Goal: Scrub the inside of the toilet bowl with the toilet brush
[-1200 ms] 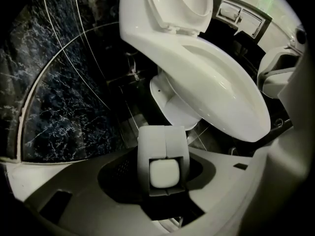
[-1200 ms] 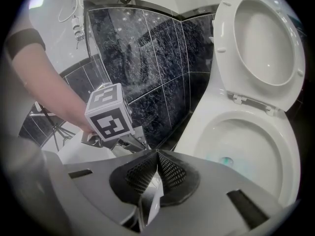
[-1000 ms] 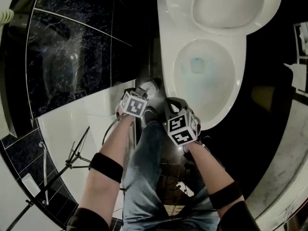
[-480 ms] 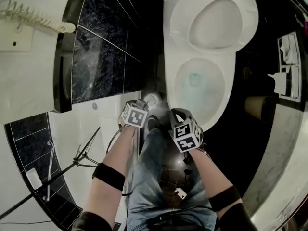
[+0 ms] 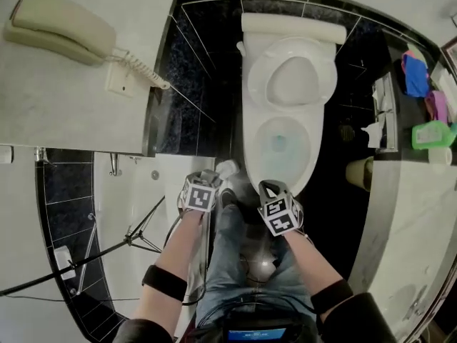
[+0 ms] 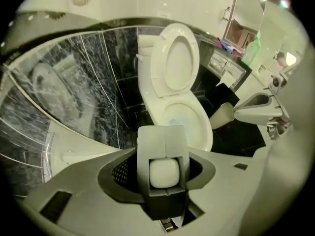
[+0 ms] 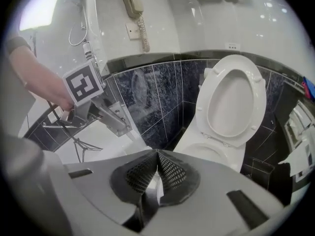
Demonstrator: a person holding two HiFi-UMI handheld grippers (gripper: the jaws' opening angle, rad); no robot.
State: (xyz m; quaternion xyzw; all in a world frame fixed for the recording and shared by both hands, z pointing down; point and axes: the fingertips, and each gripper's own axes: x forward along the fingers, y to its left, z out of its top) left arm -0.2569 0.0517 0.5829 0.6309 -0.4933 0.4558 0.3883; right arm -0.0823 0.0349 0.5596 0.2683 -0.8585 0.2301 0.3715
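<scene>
Left hand-held gripper (image 6: pixel 166 136) clamps the white plastic toilet-brush handle (image 6: pixel 164 173); right hand-held gripper (image 7: pixel 157 153) closed, empty. Steer ahead into the white ceramic toilet bowl (image 6: pixel 206 132).

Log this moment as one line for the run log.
left gripper: shut on brush handle | right gripper: shut, empty | toilet lid: raised

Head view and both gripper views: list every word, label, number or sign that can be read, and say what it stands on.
No text can be read in any view.
Small wall plate: too small to read.
Green bottle: label blurred.
Screen at the person's waist: too small to read.
Marker cubes: square patterns only, no letters.
</scene>
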